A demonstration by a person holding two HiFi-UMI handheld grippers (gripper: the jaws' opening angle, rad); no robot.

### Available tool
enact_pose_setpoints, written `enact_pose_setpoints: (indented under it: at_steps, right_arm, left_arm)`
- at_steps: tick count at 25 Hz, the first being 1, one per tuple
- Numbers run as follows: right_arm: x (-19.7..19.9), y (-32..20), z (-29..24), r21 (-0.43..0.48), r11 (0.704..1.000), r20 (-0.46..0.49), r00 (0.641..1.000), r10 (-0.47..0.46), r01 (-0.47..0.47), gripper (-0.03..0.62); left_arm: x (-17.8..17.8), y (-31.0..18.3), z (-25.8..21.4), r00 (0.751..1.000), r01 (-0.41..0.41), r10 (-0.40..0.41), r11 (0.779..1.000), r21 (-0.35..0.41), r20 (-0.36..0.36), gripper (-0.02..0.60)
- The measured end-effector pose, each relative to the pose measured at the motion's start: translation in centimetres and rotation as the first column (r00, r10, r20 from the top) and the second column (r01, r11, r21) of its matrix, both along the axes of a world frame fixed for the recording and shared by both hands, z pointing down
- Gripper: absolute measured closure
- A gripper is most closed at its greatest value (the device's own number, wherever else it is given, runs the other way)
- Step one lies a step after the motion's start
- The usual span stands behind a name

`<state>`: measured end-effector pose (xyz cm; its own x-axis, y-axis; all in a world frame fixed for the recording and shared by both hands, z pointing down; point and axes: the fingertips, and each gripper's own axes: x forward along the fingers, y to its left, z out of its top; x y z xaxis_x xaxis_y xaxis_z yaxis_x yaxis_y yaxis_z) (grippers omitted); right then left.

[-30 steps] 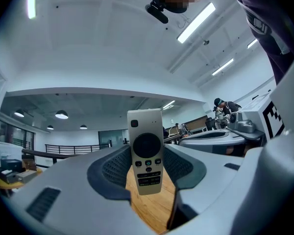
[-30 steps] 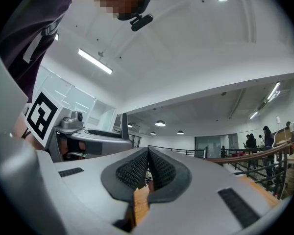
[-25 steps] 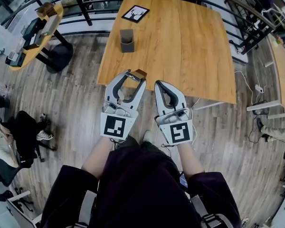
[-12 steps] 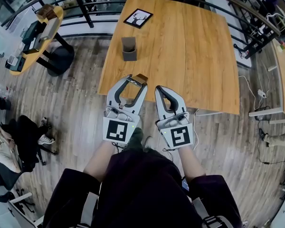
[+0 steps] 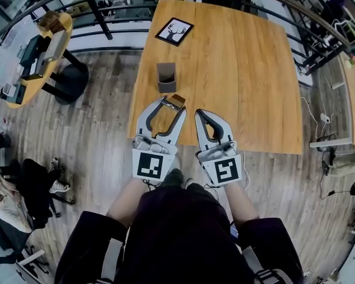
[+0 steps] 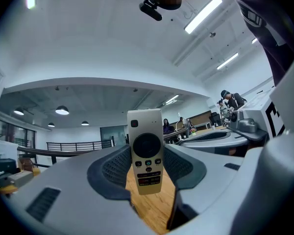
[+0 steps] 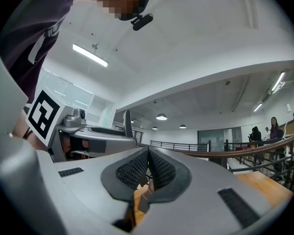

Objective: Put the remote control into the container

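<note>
Pickup looked done: remote control (image 6: 146, 151) pinched upright between pads of left gripper (image 5: 168, 105), over near edge of table (image 5: 242, 70). Right gripper (image 5: 203, 115) pressed together, empty. Container (image 5: 166, 77) stood upright just beyond remote, not touching. Insertion not yet done; likely needed short carry forward, lowering in, release.

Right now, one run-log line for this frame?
left gripper: shut on remote control | right gripper: shut, empty | container: upright on wooden table, ahead of left gripper | remote control: not yet in container
</note>
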<state>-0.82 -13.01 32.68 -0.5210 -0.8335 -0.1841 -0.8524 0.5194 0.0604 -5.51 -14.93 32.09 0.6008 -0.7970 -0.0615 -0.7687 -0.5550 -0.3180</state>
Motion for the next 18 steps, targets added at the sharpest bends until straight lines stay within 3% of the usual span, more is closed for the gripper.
enact_pose_setpoints:
  at_steps: [7, 18]
  right_arm:
    - [-1.4, -4.6, 0.5, -0.004, 1.0, -0.018, 1.0, 0.008, -0.008, 0.576]
    - [-2.2, -12.9, 5.3, -0.048, 0.997, -0.017, 0.998, -0.056, 0.055, 0.576]
  left_arm:
    - [-1.2, -4.6, 0.9, 1.0, 0.008, -0.008, 1.0, -0.008, -0.001, 0.373]
    - [-1.6, -12.7, 5.9, 0.997, 0.082, -0.081, 0.995, -0.064, 0.01, 0.373]
